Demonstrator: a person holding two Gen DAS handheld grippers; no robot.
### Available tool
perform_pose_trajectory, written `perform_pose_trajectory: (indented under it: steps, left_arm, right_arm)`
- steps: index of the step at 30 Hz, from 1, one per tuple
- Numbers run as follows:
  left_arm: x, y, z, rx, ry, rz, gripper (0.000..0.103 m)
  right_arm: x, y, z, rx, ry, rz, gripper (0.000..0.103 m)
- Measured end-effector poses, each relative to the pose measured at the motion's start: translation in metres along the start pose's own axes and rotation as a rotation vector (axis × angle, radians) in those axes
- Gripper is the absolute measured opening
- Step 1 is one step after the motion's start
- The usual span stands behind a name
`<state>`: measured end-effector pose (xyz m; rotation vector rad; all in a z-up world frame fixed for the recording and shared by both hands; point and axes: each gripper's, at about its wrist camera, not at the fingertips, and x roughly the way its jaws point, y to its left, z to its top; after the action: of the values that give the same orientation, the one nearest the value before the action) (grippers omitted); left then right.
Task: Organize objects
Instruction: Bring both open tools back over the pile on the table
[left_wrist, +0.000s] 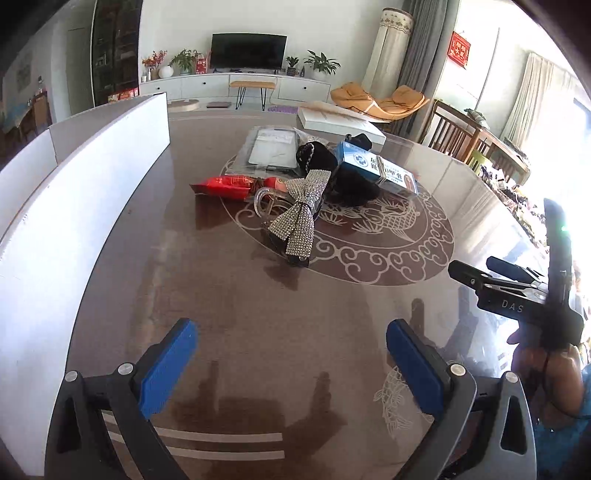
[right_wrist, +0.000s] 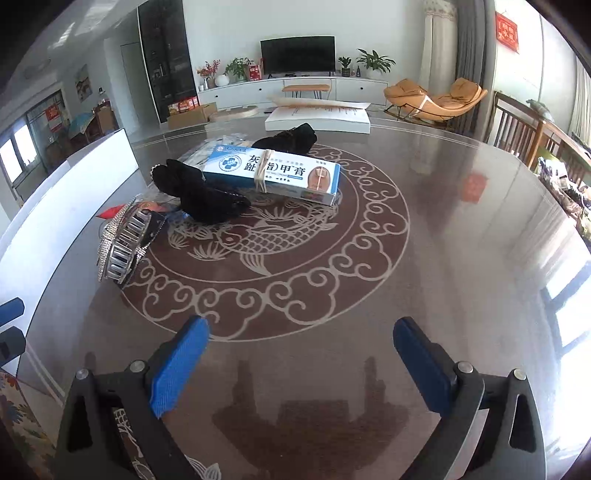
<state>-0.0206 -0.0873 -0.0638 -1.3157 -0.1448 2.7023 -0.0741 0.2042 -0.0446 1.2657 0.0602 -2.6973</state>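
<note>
**Both claws wide and empty, pile untouched**

Left wrist view: the left claw (left_wrist: 291, 369) is seen spread wide over bare worktop (left_wrist: 229, 295), nothing gripped. Ahead, a rhinestone bow (left_wrist: 301, 214), red packet (left_wrist: 229, 186) and blue medicine box (left_wrist: 376, 171) are heaped mid-worktop, apparently dumped for sorting. A white divided box (left_wrist: 74, 177) is stood at the left, likely the destination.

Right wrist view: the right claw (right_wrist: 299, 362) is likewise held fully apart, empty. The blue medicine box (right_wrist: 273, 173) is propped on black cloth items (right_wrist: 199, 195), well apart from the claw.
</note>
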Motion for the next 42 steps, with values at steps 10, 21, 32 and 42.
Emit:
perform_pose_trajectory:
  steps: [10,21,32,42]
  left_arm:
    - [0.056,-0.004,0.016,-0.033,0.051,0.045,0.103]
    - [0.073,-0.015,0.026,0.057,0.065,0.144,0.103]
    - [0.075,-0.015,0.027,0.057,0.066,0.14,0.103]
    - [0.072,-0.016,0.025,0.07,0.07,0.132,0.103]
  right_arm:
    - [0.022,-0.011,-0.006,-0.023,0.038,-0.04,0.1]
    - [0.033,-0.012,-0.006,0.006,0.073,-0.028,0.101]
    - [0.035,-0.009,-0.006,-0.005,0.087,-0.046,0.103]
    - [0.035,-0.009,-0.006,-0.005,0.086,-0.046,0.103]
